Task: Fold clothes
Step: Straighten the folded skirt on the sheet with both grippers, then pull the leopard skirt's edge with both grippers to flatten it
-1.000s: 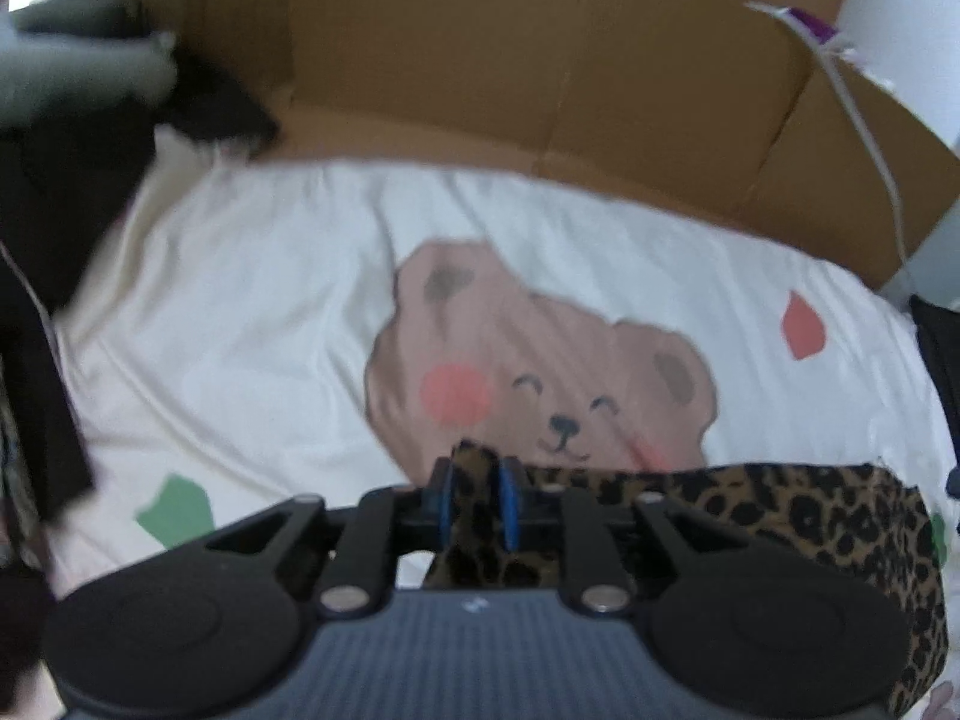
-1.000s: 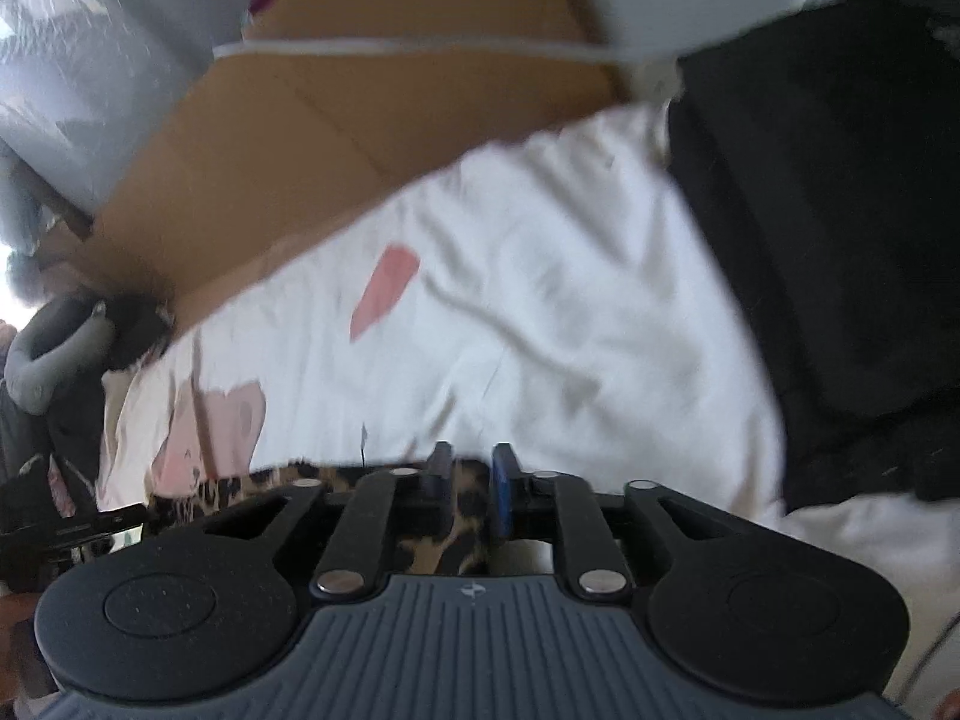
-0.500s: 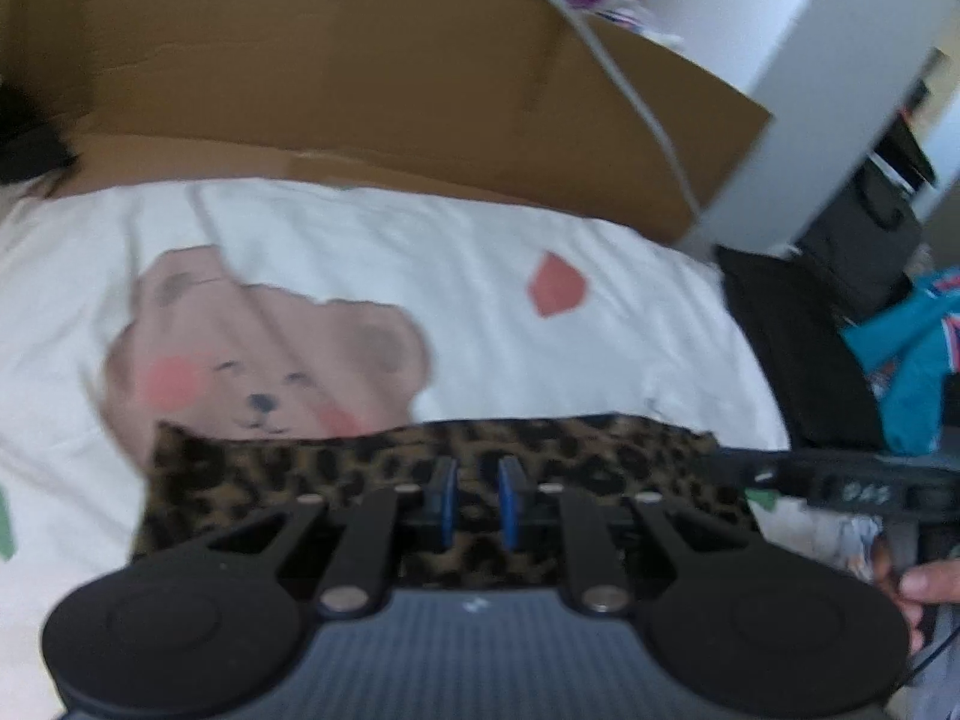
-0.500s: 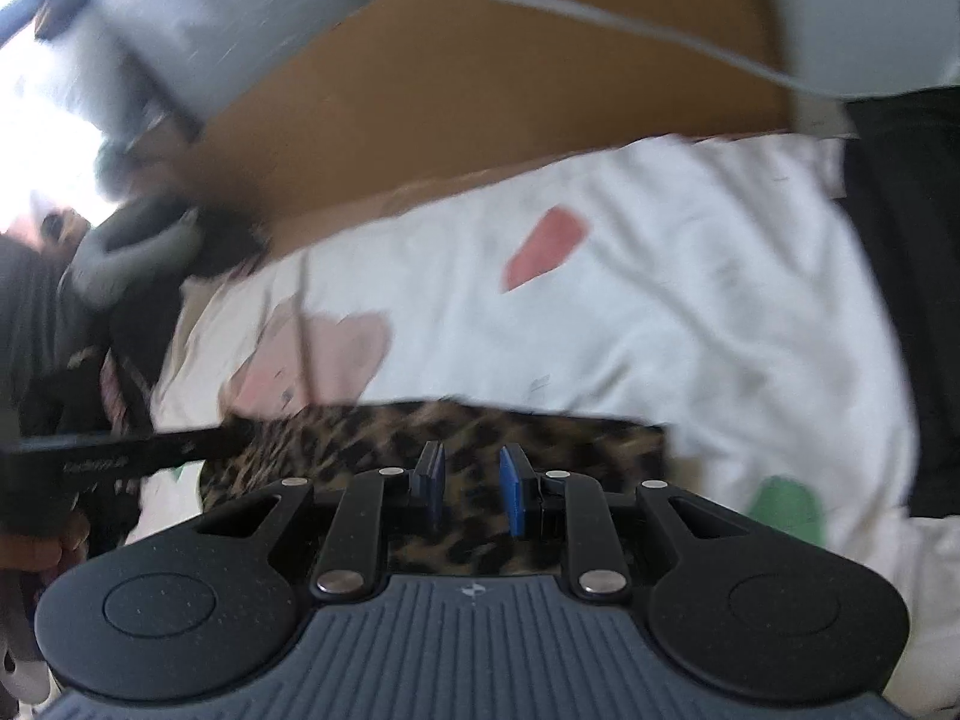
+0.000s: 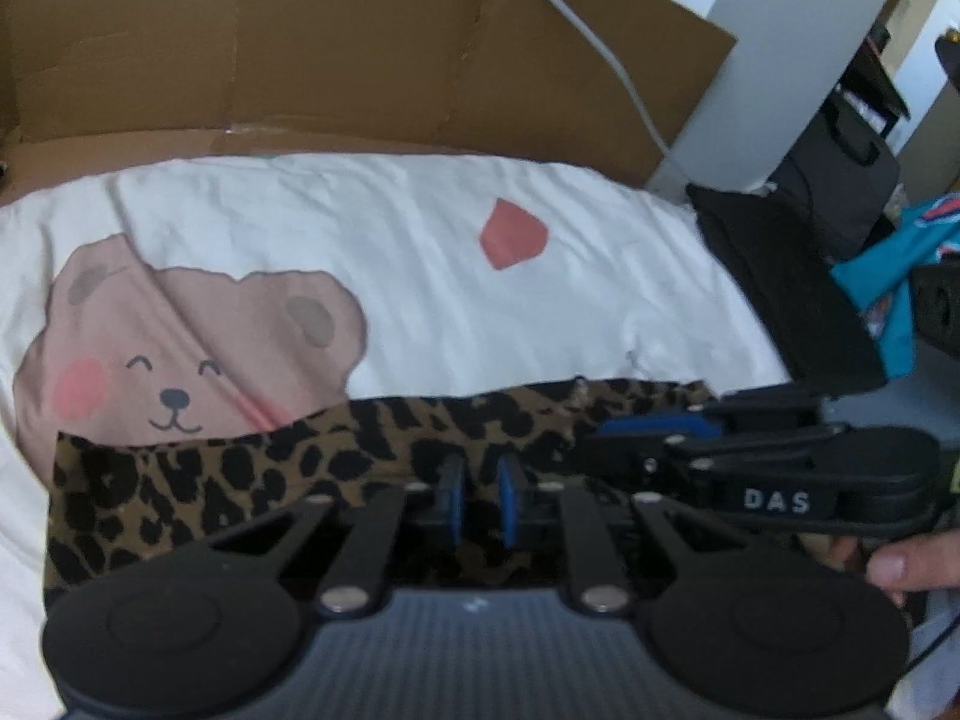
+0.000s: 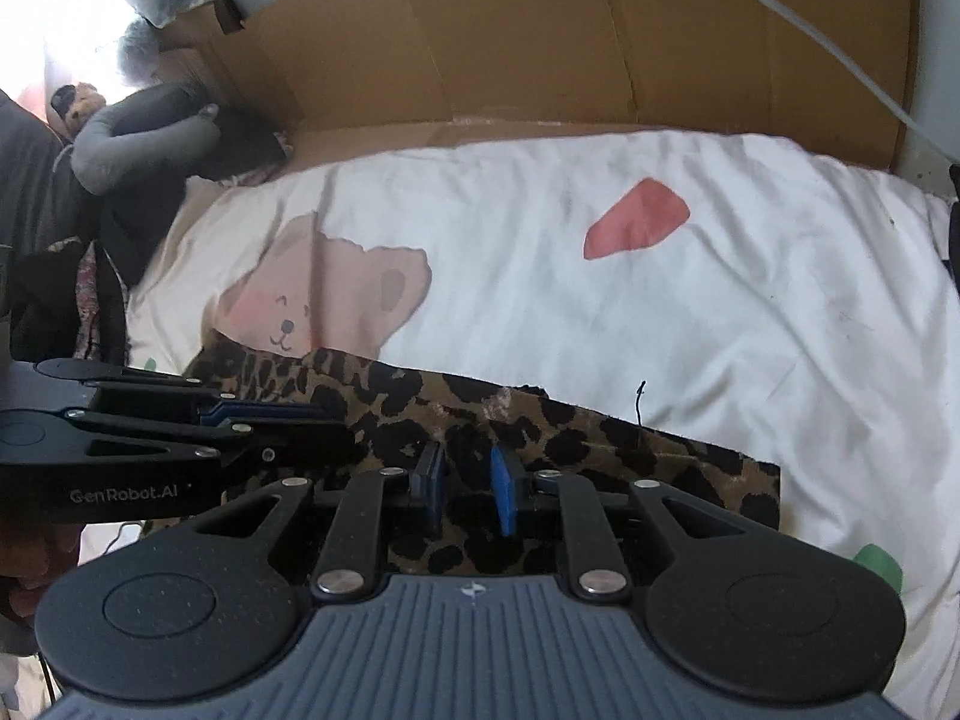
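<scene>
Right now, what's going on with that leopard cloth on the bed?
A person is working the leopard-print garment with a handheld gripper in each hand. It lies as a long band across the white bear-print bedsheet, in front of a cardboard sheet. The left gripper and right gripper sit side by side at its near edge, cloth between their pads; the left jaws have just been closing. The fold looks partway done.

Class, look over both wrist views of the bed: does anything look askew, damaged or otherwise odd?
Slightly. The leopard-print cloth lies slanted across the white bear-print sheet, its far edge wavy, with a loose dark thread sticking up from it. The sheet is wrinkled. Nothing looks spilled or torn.
</scene>
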